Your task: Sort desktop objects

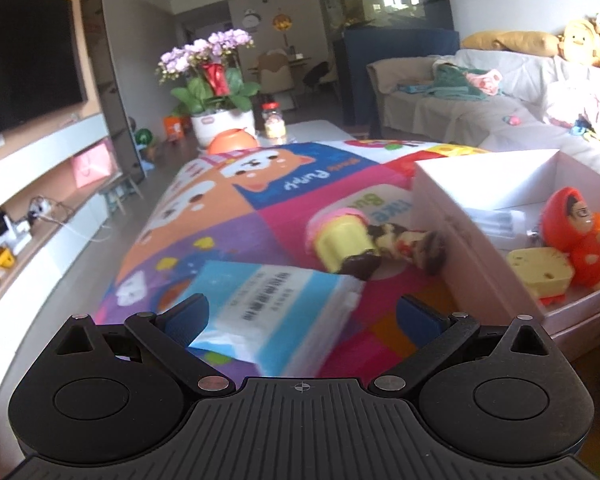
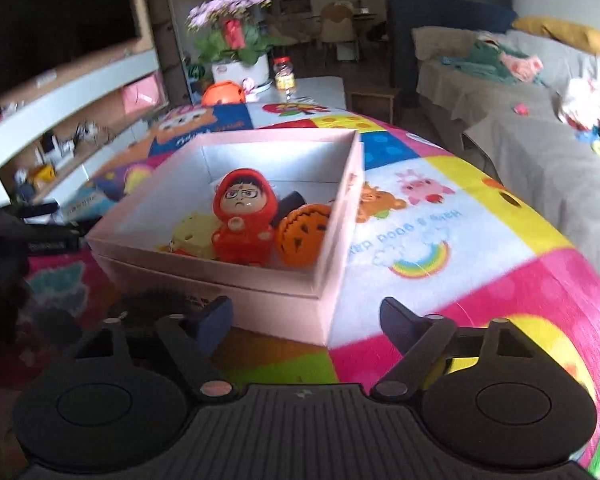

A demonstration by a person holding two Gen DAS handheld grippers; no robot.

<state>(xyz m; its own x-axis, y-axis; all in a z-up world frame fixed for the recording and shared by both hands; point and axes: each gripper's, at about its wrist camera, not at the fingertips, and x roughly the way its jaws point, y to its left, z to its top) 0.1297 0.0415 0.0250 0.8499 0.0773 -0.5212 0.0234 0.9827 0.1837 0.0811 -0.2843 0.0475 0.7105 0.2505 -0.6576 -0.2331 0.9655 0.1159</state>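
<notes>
Both views are smeared by motion, so the small print on the blue-and-white tissue pack [image 1: 276, 312] at the lower centre of the left wrist view is unreadable, and its near end is cut off behind the gripper body. The left gripper [image 1: 302, 316] has its jaws spread wide, the pack lying between the blue pads; one corner sits right at the left pad, but whether they touch is hard to tell, and the right pad stands clear of it. Beyond the pack, a toy cupcake [image 1: 342, 240] lies tipped on the colourful cartoon mat [image 1: 220, 216], with a dark blurred figure [image 1: 416, 246] just beside it, against the wall of the white box [image 1: 452, 216]. The box runs off the right edge; inside it show a red hooded doll [image 1: 572, 220] and a yellow toy [image 1: 540, 274]. In the right wrist view the right gripper [image 2: 306, 320] hangs open and empty near the box's nearest corner [image 2: 292, 308]; the doll [image 2: 242, 216] partly hides the yellow toy [image 2: 194, 236] and a black object behind, with an orange pumpkin [image 2: 304, 234] touching it at the right. At the far upper centre stand a potted orchid [image 2: 236, 36] and a jar [image 2: 284, 74].
</notes>
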